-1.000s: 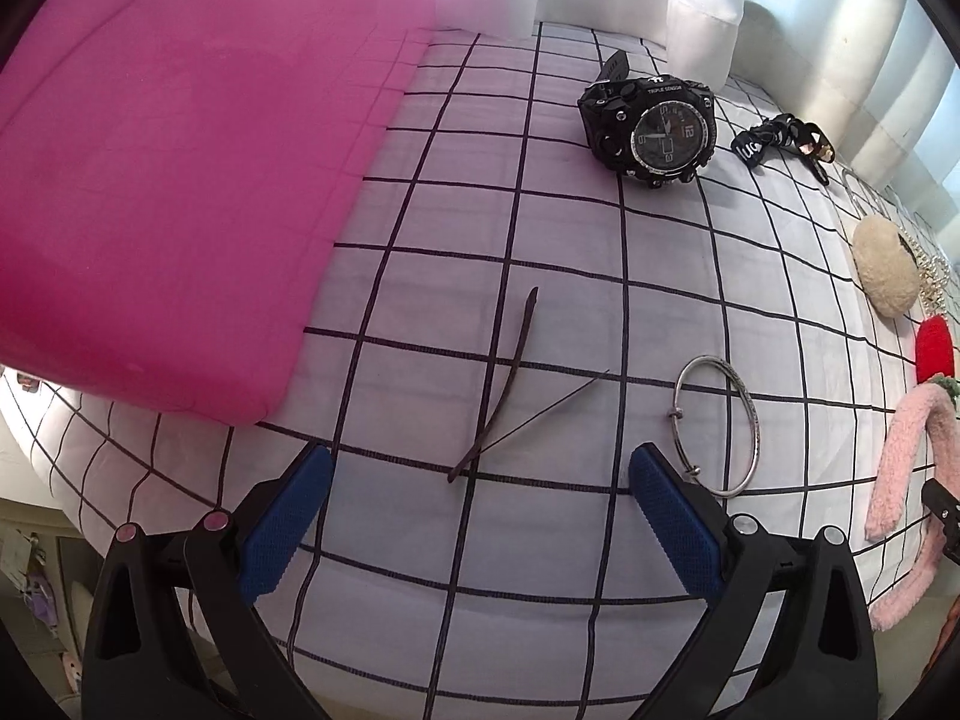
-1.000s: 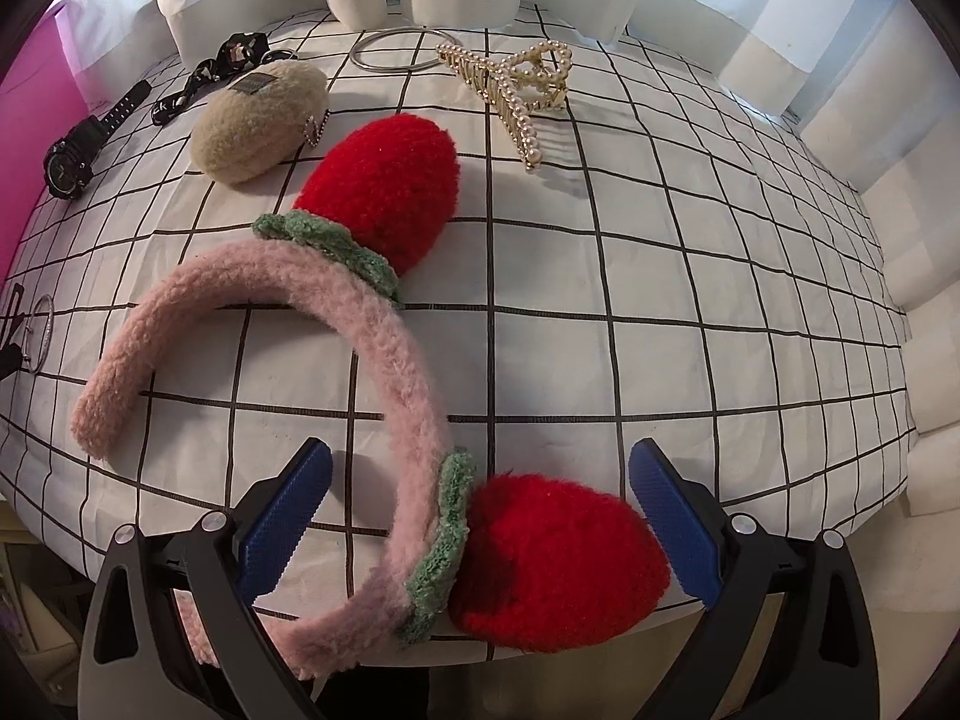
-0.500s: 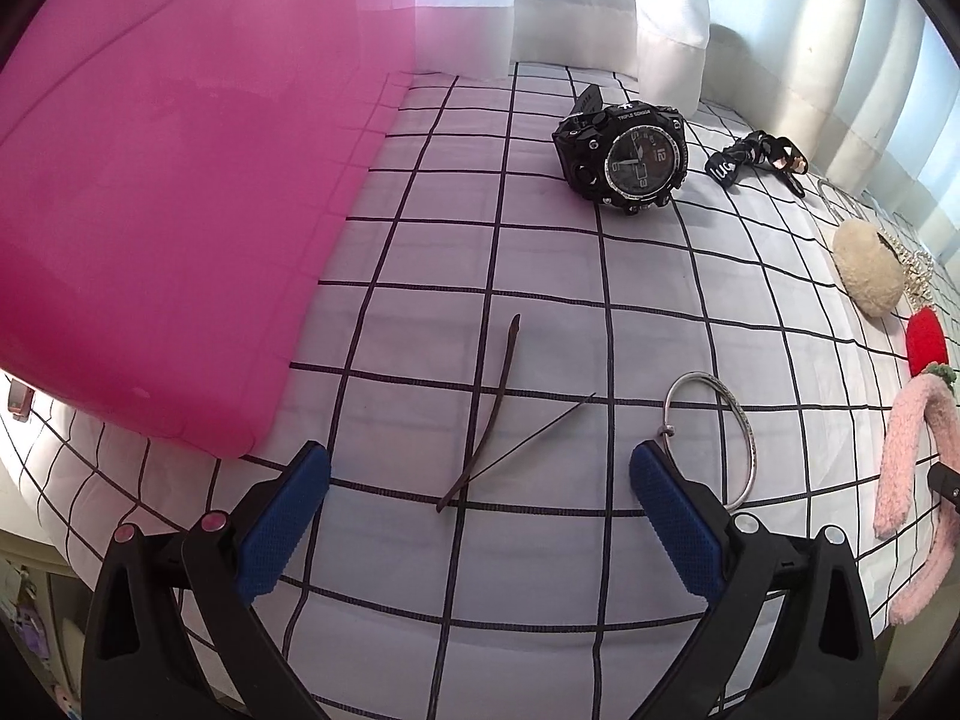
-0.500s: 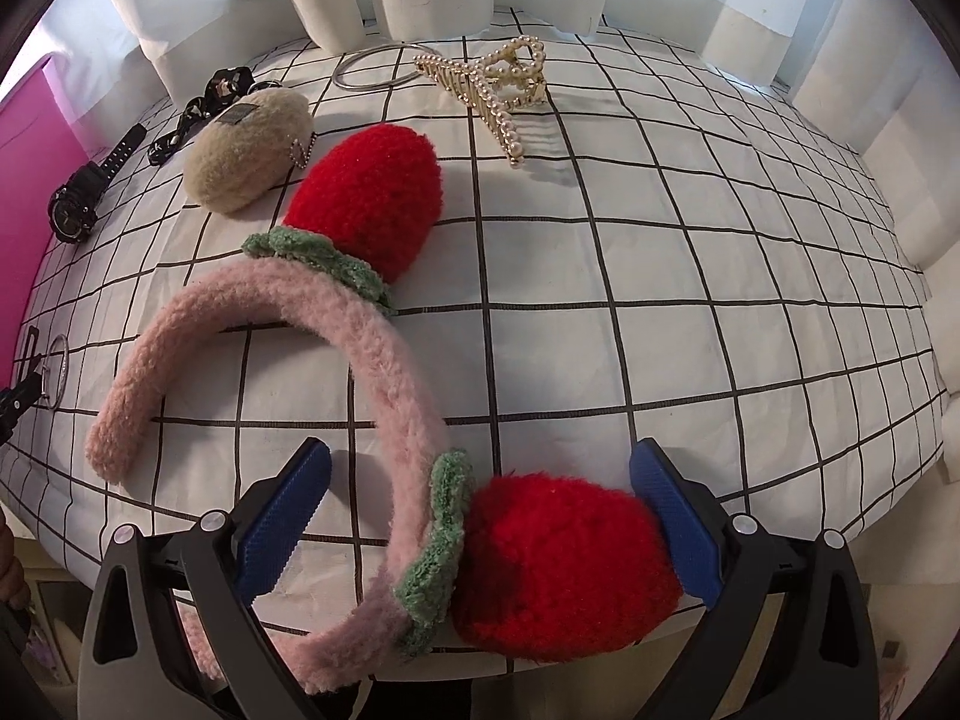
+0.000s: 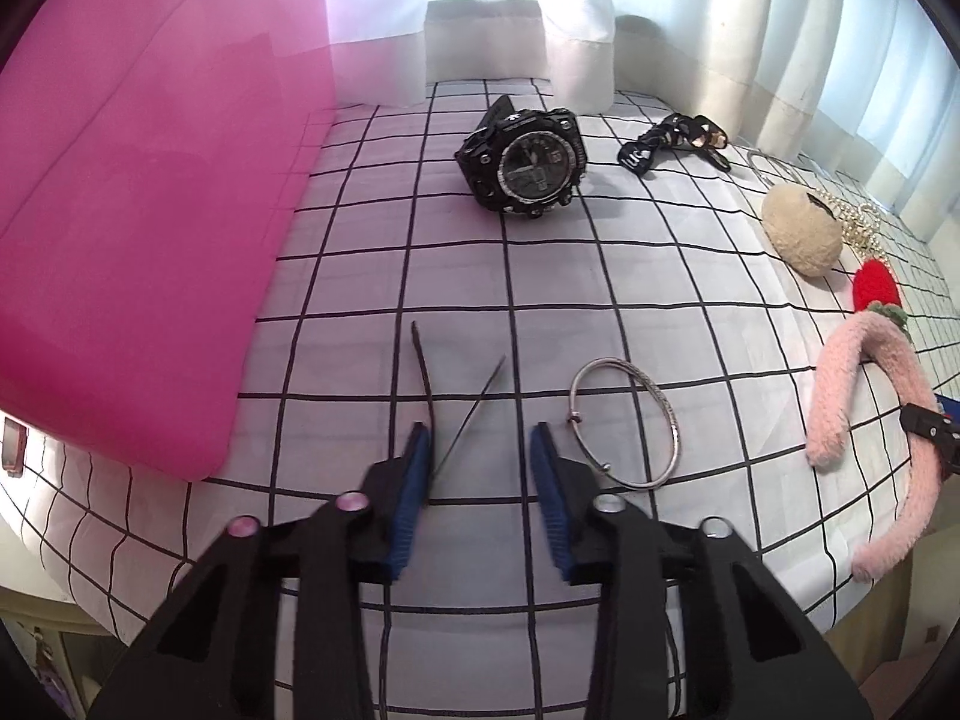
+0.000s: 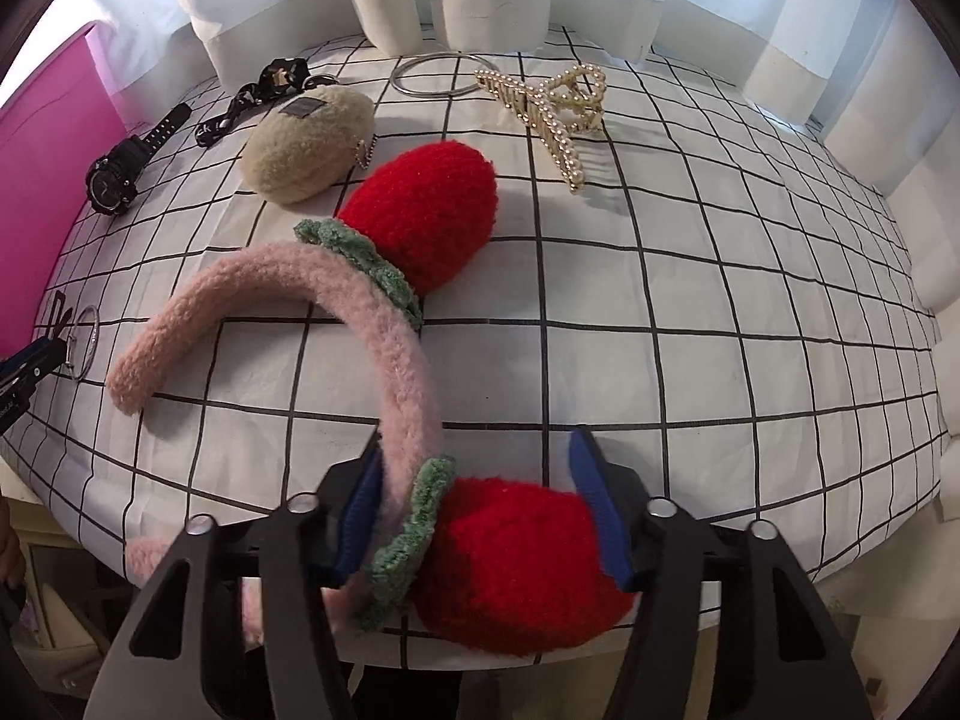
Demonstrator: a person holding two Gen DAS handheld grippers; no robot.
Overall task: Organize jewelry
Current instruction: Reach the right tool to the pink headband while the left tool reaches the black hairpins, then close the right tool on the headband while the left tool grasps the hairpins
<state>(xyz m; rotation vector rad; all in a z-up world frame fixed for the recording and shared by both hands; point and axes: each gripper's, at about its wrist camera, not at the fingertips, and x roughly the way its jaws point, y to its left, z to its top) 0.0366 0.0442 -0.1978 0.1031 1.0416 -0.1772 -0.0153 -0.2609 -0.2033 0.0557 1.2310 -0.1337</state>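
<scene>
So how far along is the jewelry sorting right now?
Nothing looks sorted yet. The right gripper is shut on the fuzzy headband; the left gripper brackets the thin hair stick. The watch, bangle and pearl claw clip remain loose.

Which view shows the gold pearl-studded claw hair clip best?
The right wrist view: the gold pearl-studded claw hair clip lies whole and unblocked on the checked cloth, teeth and pearls distinct. The left wrist view catches only a few pearl beads behind the beige fuzzy pouch, near the right edge.
</scene>
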